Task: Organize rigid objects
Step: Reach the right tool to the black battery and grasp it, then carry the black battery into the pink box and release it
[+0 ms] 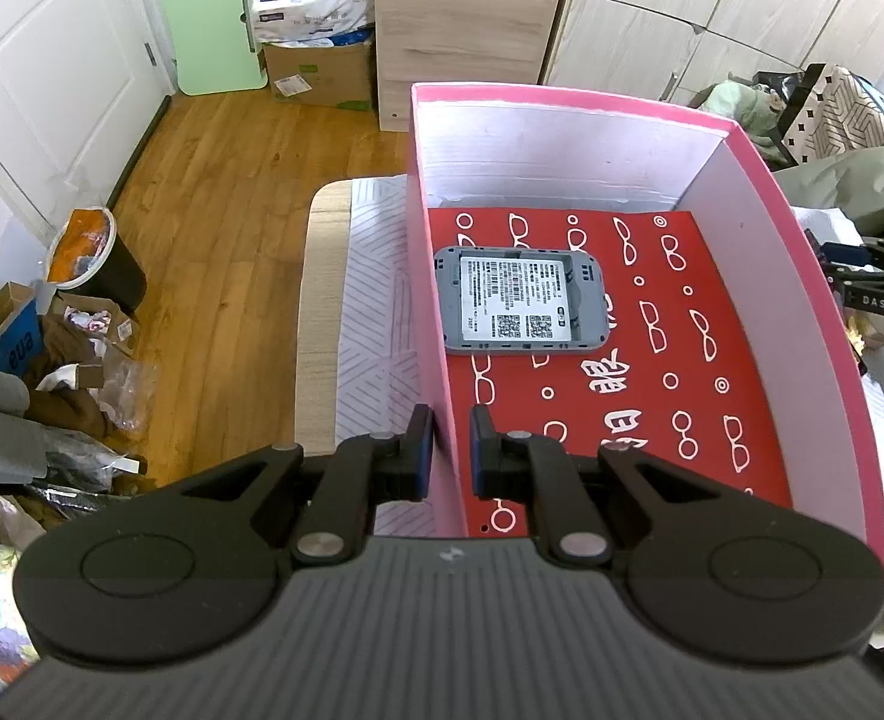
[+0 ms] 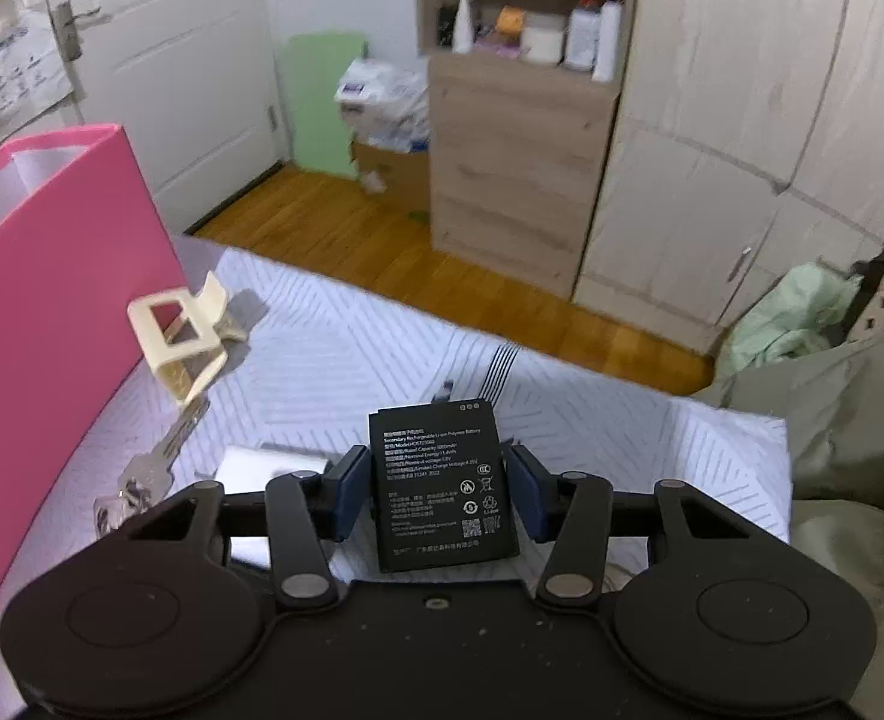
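A pink box [image 1: 562,99] stands on the table, lined with red patterned paper [image 1: 652,420]. A grey device [image 1: 520,300] lies inside it, label up. My left gripper [image 1: 451,450] is shut on the box's near left wall, one pad outside and one inside. In the right wrist view my right gripper [image 2: 439,492] is shut on a black battery [image 2: 442,480], held flat with its printed face up above the white cloth [image 2: 382,348]. The pink box [image 2: 52,270] rises to its left. A cream hair clip [image 2: 181,330], keys [image 2: 154,468] and a white object [image 2: 256,468] lie beside the box.
A wooden cabinet [image 2: 514,150] and pale wardrobe doors [image 2: 742,150] stand beyond the table. Olive fabric [image 2: 850,420] piles at the table's right side. On the floor at the left are a lined bin [image 1: 91,258], boxes and clutter [image 1: 52,372].
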The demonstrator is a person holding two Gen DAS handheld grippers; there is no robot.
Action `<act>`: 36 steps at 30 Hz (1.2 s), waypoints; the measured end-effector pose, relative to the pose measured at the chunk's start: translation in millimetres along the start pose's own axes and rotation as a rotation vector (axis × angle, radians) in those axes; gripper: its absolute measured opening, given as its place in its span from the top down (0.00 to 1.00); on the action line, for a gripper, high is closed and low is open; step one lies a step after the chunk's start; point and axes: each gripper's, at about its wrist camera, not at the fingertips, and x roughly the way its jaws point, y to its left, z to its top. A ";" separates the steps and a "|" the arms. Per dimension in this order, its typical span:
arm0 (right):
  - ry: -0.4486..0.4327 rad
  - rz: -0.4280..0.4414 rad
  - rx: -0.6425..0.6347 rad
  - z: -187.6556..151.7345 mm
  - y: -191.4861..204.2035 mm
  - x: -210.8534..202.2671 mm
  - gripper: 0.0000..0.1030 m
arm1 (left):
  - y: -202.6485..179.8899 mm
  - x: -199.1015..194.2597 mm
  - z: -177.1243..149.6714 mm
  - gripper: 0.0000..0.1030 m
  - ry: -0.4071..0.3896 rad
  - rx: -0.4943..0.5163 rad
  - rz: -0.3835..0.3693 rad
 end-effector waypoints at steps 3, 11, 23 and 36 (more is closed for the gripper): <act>-0.030 -0.019 0.000 -2.8 6.0 -9.1 0.46 | 0.0 -0.1 -0.3 0.90 0.000 0.003 0.000; -0.103 -0.061 -0.045 -3.6 24.6 -39.7 0.46 | -0.6 -0.4 -0.4 0.90 -0.001 0.001 -0.001; -0.272 0.128 -0.261 34.3 104.4 -116.6 0.46 | -1.7 -2.3 0.8 0.90 -0.005 0.008 0.011; 0.040 0.238 -0.774 78.4 213.7 -30.7 0.46 | -1.5 -3.7 -0.1 0.92 -0.023 -0.005 0.016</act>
